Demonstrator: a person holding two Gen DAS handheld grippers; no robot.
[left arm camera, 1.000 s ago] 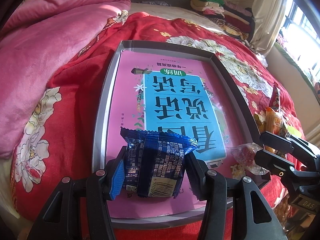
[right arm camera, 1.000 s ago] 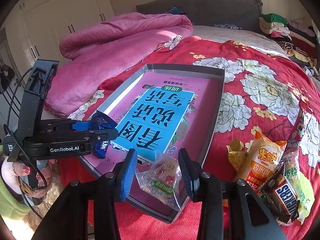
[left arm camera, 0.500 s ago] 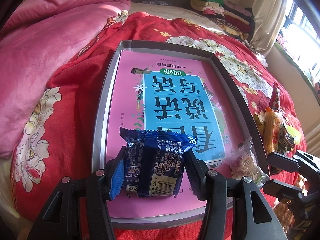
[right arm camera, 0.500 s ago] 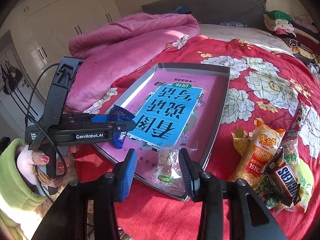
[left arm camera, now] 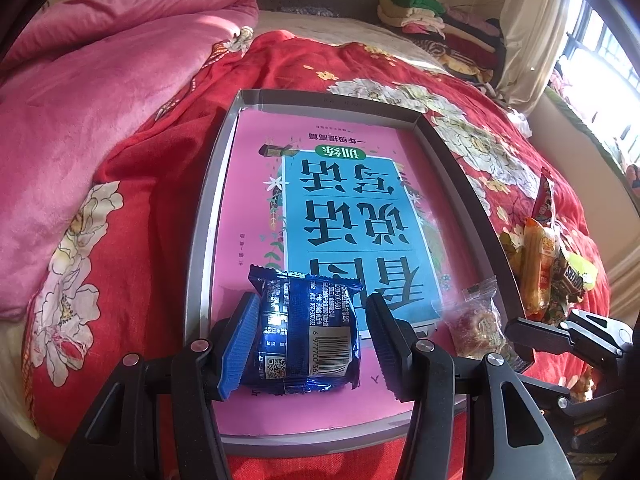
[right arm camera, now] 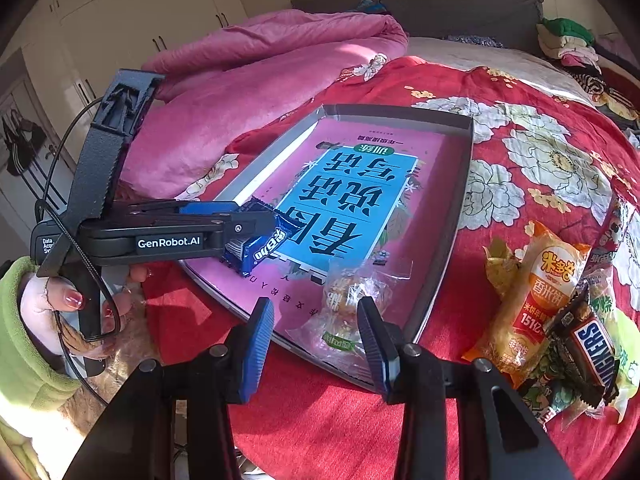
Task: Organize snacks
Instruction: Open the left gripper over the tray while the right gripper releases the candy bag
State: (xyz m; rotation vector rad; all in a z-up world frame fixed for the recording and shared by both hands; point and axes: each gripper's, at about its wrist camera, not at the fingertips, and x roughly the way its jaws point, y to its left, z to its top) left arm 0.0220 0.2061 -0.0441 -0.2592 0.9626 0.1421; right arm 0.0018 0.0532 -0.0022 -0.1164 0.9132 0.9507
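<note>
Tray (left arm camera: 202, 248) on red bed holds snacks tidy. Left gripper (left arm camera: 308, 344) spread around blue packet (left arm camera: 306, 338), flat at near left. Right gripper (right arm camera: 316, 338) spread, clear packet (right arm camera: 348, 312) inside near right corner.

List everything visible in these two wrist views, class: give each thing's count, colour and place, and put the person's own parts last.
Tray: one, grey, on the bedspread, pink-and-blue book cover inside.
Blue snack packet: one, near-left tray corner, between left fingers.
Clear candy packet: one, over the tray's near-right rim.
Rice cracker pack: one, orange, right of the tray.
Snickers bar: one, brown, on the pile.
Bedspread: one, red floral.
Quilt: one, pink, left.
Folded clothes: one stack, far end.
Left gripper: black, blue pads.
Right gripper: open.
Hand: one, red nails.
</note>
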